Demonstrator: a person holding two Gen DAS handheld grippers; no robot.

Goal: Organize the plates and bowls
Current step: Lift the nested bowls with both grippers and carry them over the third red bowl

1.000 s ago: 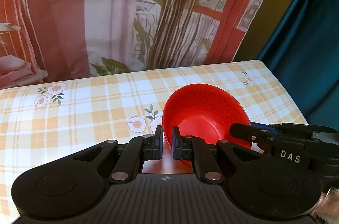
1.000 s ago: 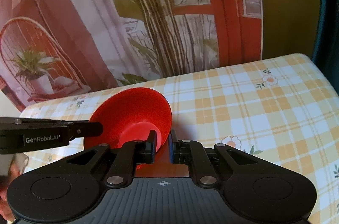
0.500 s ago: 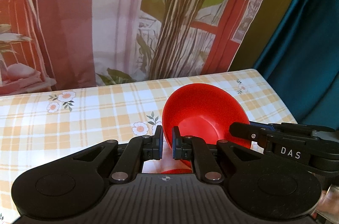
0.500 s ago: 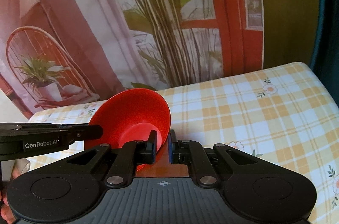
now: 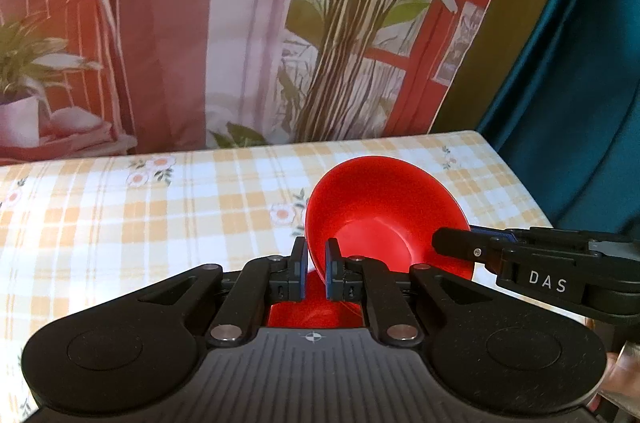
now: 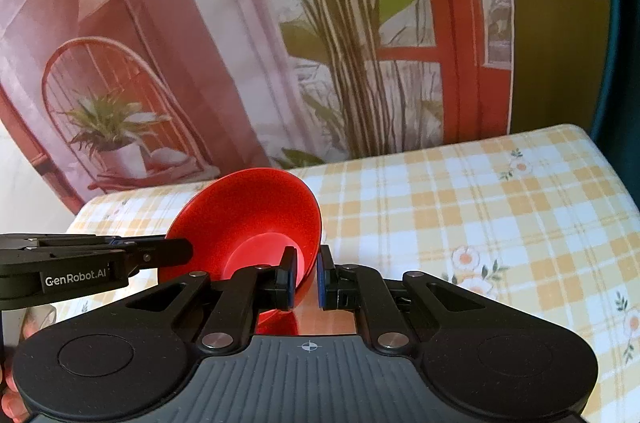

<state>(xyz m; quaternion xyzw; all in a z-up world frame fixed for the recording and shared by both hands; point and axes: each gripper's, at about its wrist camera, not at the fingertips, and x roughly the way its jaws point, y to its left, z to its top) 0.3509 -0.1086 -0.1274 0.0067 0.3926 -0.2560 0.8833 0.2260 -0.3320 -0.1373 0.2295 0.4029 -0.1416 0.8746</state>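
Observation:
A red bowl (image 5: pixel 380 207) is held in the air above the yellow plaid tablecloth (image 5: pixel 160 215). My left gripper (image 5: pixel 316 263) is shut on the bowl's left rim. My right gripper (image 6: pixel 307 277) is shut on the bowl's right rim; the bowl shows in the right wrist view (image 6: pixel 248 219) too. Each gripper appears in the other's view: the right one (image 5: pixel 452 243) reaches in from the right, the left one (image 6: pixel 176 251) from the left. The bowl's underside is hidden.
The table (image 6: pixel 480 207) runs back to a printed curtain with plants and a chair (image 5: pixel 280 23). A dark teal curtain (image 5: pixel 580 63) hangs past the table's right edge. No other dishes show.
Both grippers have risen with the bowl between them. The table looks lower and farther, and more of the curtain shows.

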